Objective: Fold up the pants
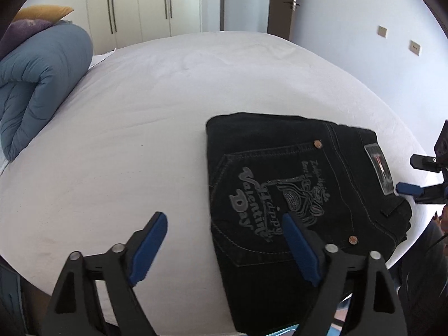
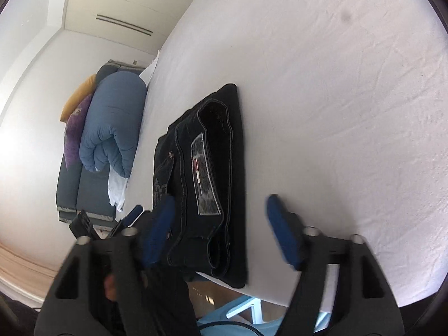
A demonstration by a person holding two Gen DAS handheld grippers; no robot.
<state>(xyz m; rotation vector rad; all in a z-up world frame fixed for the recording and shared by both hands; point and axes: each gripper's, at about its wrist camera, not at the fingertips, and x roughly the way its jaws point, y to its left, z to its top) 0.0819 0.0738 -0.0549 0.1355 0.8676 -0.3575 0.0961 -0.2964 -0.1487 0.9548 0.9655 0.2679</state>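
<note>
The bed (image 1: 168, 89) carries the black pants (image 1: 294, 190), folded into a compact stack at its near edge. The left gripper (image 1: 224, 240) and right gripper (image 2: 221, 224) gape empty. Folding looks finished; only withdrawal or tidying likely remains.

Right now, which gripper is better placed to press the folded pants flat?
Left, probably. The left gripper is open over the pants pocket face. The right gripper is open at the waistband edge.
</note>
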